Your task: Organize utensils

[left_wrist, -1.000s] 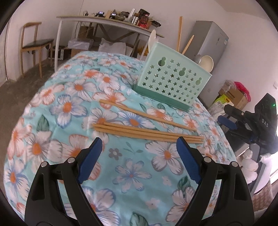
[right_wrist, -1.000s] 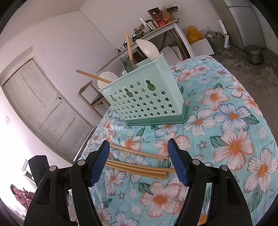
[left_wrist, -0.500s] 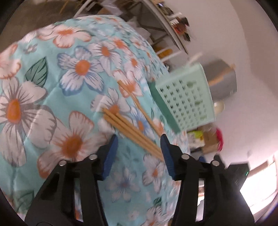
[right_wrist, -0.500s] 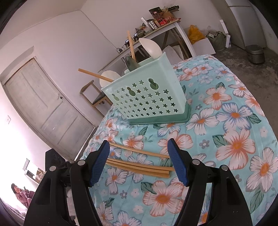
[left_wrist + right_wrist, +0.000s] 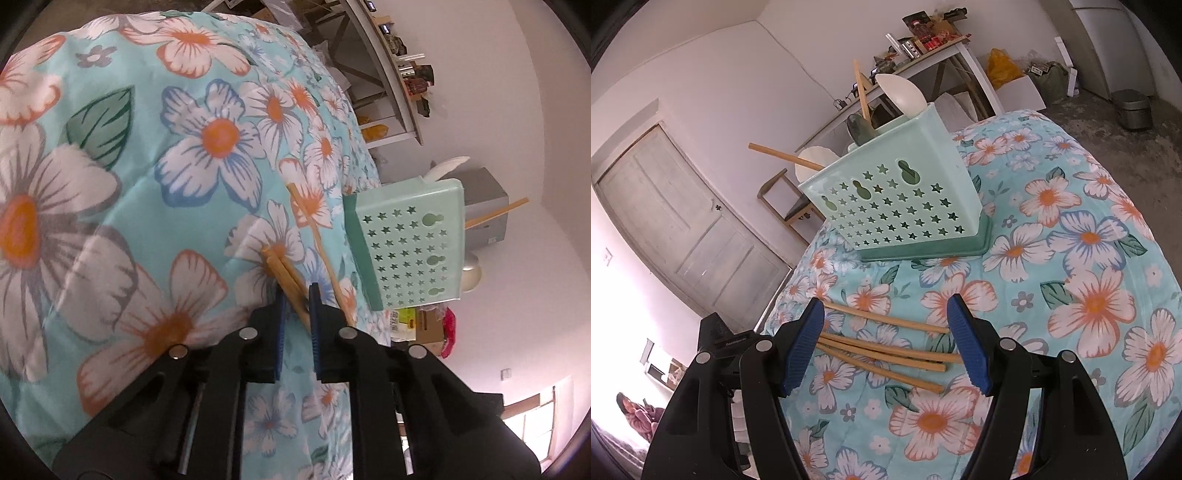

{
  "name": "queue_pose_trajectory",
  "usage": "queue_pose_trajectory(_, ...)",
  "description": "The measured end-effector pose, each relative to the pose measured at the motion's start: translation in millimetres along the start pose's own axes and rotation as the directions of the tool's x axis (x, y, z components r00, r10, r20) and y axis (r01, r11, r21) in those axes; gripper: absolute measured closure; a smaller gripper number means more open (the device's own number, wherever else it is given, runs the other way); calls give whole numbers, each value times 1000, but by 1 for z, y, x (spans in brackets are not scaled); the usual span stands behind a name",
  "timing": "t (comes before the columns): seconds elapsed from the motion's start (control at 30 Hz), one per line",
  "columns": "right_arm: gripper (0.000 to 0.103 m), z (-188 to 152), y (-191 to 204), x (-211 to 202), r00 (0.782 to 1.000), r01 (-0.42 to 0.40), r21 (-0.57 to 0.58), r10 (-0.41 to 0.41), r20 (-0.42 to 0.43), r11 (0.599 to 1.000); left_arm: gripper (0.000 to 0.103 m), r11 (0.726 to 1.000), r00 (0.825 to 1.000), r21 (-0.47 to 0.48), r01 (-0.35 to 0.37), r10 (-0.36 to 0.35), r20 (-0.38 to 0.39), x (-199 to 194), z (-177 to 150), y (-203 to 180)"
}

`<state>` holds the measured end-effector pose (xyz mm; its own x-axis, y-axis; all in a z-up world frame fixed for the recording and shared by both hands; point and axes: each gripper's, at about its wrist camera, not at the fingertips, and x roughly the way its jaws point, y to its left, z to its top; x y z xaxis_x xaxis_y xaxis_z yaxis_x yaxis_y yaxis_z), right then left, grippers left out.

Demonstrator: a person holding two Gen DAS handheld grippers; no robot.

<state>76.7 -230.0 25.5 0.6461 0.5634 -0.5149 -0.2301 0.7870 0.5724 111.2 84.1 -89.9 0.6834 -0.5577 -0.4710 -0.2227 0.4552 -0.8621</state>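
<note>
Several wooden chopsticks [image 5: 886, 350] lie on the floral cloth in front of a mint green utensil basket [image 5: 897, 210] that holds spoons and chopsticks. In the left wrist view my left gripper [image 5: 295, 295] is rolled sideways and shut on the bundled chopsticks [image 5: 284, 273] near their ends; one single chopstick [image 5: 317, 243] lies apart beside them, and the basket [image 5: 410, 243] stands beyond. My right gripper [image 5: 886, 328] is open and empty, hovering above the chopsticks' middle.
The floral cloth [image 5: 1089, 295] covers a rounded table. A wooden chair [image 5: 783, 206], a door [image 5: 683, 229] and a cluttered shelf table [image 5: 923, 40] stand behind. A grey cabinet [image 5: 484, 206] and boxes [image 5: 424, 325] lie past the table's edge.
My left gripper has dropped to the cloth, rolled sideways, and closed from wide open onto the bundled chopsticks. My right gripper has hardly moved and stays open.
</note>
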Motion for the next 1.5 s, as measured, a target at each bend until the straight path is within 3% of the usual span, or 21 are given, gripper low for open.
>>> queue_pose_trajectory(0.13, 36, 1, 0, 0, 1000, 2, -4, -2, 1, 1000, 92, 1000, 1000, 31, 3, -4, 7, -17, -7, -2)
queue_pose_trajectory(0.3, 36, 0, -1, 3, 1000, -3, 2, 3, -4, 1000, 91, 979, 999, 203, -20, 10, 51, -36, -12, -29)
queue_pose_trajectory(0.47, 36, 0, 5, 1, 1000, -6, -17, 6, 0, 1000, 91, 985, 999, 169, -20, 13, 42, -38, -11, -22)
queue_pose_trajectory(0.6, 36, 0, 5, -4, 1000, 4, -20, -4, 7, 1000, 92, 953, 993, 301, -39, 3, 117, -56, -15, -44)
queue_pose_trajectory(0.7, 36, 2, 3, -7, 1000, 7, -13, -7, 15, 1000, 92, 871, 980, 487, -68, -34, 198, -80, -21, -82)
queue_pose_trajectory(0.77, 36, 2, 3, -7, 1000, 5, -14, -4, 17, 1000, 92, 785, 968, 610, -110, -55, 246, -94, -28, -110)
queue_pose_trajectory(0.8, 36, 2, 4, -6, 1000, 3, -16, -3, 17, 1000, 92, 728, 962, 672, -139, -61, 265, -100, -33, -124)
queue_pose_trajectory(0.93, 36, 1, 6, -4, 1000, -3, -20, 3, 12, 1000, 92, 589, 967, 787, -183, -36, 252, -94, -48, -150)
queue_pose_trajectory(1.0, 36, 0, 7, -3, 1000, -1, -20, 1, 9, 1000, 92, 557, 970, 808, -190, -18, 240, -85, -54, -155)
queue_pose_trajectory(1.33, 36, -1, -2, -12, 999, 24, -2, -23, 25, 1000, 91, 527, 987, 841, -118, -33, 159, -51, -66, -169)
queue_pose_trajectory(1.4, 36, -1, -4, -12, 999, 27, 1, -27, 26, 1000, 91, 532, 987, 839, -114, -37, 157, -51, -65, -169)
queue_pose_trajectory(1.5, 36, -1, -6, -12, 999, 29, 7, -29, 28, 1000, 91, 562, 989, 820, -103, -34, 147, -51, -60, -164)
